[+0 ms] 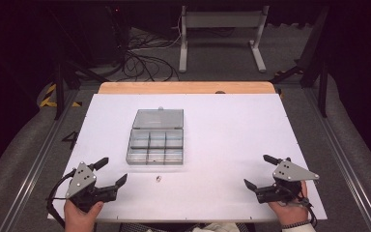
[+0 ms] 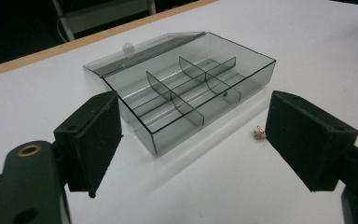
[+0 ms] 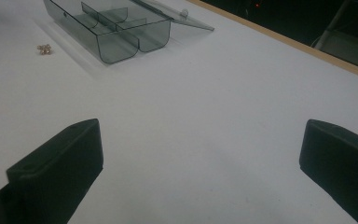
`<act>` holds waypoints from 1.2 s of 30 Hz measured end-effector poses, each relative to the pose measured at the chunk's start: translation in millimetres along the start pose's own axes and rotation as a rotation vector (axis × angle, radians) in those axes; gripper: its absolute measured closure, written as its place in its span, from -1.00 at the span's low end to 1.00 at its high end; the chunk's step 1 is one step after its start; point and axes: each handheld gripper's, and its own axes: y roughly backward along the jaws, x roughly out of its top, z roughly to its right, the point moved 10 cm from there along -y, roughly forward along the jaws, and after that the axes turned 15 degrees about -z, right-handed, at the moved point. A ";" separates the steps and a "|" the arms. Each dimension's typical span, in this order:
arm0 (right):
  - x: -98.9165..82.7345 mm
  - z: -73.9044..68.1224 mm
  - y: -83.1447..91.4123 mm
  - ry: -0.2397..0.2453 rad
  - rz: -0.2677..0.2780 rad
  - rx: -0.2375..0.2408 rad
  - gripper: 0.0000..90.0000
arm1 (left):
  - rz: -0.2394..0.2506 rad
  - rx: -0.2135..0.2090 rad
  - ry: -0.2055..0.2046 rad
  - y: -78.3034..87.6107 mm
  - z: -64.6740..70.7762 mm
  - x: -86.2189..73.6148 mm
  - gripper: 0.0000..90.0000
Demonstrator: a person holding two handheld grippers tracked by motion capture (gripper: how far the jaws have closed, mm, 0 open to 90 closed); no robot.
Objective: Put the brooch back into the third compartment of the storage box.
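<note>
From the high view: white-topped desk (image 1: 232, 140) with a pale wooden strip along its far edge, and on it, a little left of centre, a clear grey plastic compartment box (image 1: 155, 147), lid swung flat open on the far side. Six compartments visible, in two rows of three. Just in front of the box, apart from its near wall, a tiny pale trinket (image 1: 158, 179) lying on the white surface, too small to identify. Near-left corner: left hand-held gripper (image 1: 110, 172), black with a grey three-cornered plate on top, gripped by a hand (image 1: 81, 215), jaws spread wide, nothing between them. Near-right corner: right hand-held gripper (image 1: 260, 171), same build, held in the other hand (image 1: 290, 209), jaws equally wide apart and empty. Well apart from each other, both short of the box.

Over to the left gripper view: two black padded jaws of the left hand-held gripper (image 2: 193, 126) standing wide apart. Straight ahead between them, the compartment box (image 2: 191, 93), dividers plain to see, compartments looking bare. Trinket (image 2: 259, 133) close beside the right-hand jaw, on the desk (image 2: 214, 186), not touching the box.

Now the right gripper view: jaws of the right hand-held gripper (image 3: 200, 158) low at either side, far apart, bare desk (image 3: 205, 102) between. Box (image 3: 116, 28) up at top left, well off, with the trinket (image 3: 44, 48) beside it at left.
</note>
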 end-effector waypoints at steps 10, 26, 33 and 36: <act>-0.7 -0.1 -1.3 -0.002 -0.006 0.006 -0.99 | -0.004 0.006 -0.002 0.7 0.4 0.7 -0.58; -0.6 -0.6 -1.4 0.000 -0.007 0.006 -0.99 | -0.010 0.006 -0.006 3.3 1.0 2.1 -0.57; -0.8 -1.2 -2.0 -0.001 -0.011 0.009 -0.99 | -0.015 -0.004 -0.006 1.3 2.2 6.7 -0.56; -0.9 -1.8 -2.4 -0.001 -0.013 0.010 -0.99 | -0.020 -0.007 -0.012 0.7 2.6 8.7 -0.56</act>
